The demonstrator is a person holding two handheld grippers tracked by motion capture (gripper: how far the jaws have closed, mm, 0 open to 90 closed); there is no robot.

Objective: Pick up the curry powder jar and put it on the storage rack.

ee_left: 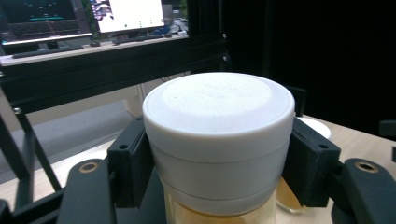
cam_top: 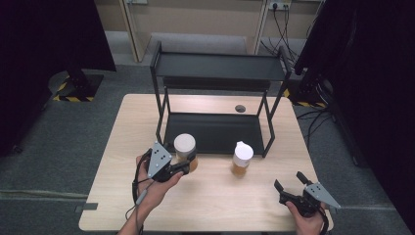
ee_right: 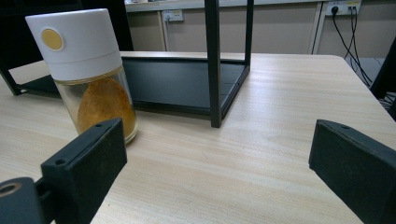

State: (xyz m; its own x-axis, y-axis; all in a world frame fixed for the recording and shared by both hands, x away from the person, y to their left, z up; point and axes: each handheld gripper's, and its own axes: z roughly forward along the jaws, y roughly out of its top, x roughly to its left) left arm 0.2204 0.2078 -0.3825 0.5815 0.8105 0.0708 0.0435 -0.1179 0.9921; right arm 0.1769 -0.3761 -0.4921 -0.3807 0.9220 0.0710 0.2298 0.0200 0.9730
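**A:** so where's the left tool (cam_top: 185, 166) sitting right now? looks busy

**B:** yeah, its jaws are pressing on both sides of the white-lidded jar (cam_top: 185, 151), which is standing near the front left leg of the black rack (cam_top: 215, 68) on the table (cam_top: 210, 196).

**A:** and the right tool (cam_top: 291, 182)?

**B:** it's hanging spread wide with nothing in it, near the table's front right corner. The second jar (ee_right: 86, 70) is standing well apart from it, just in front of the rack's lower shelf.
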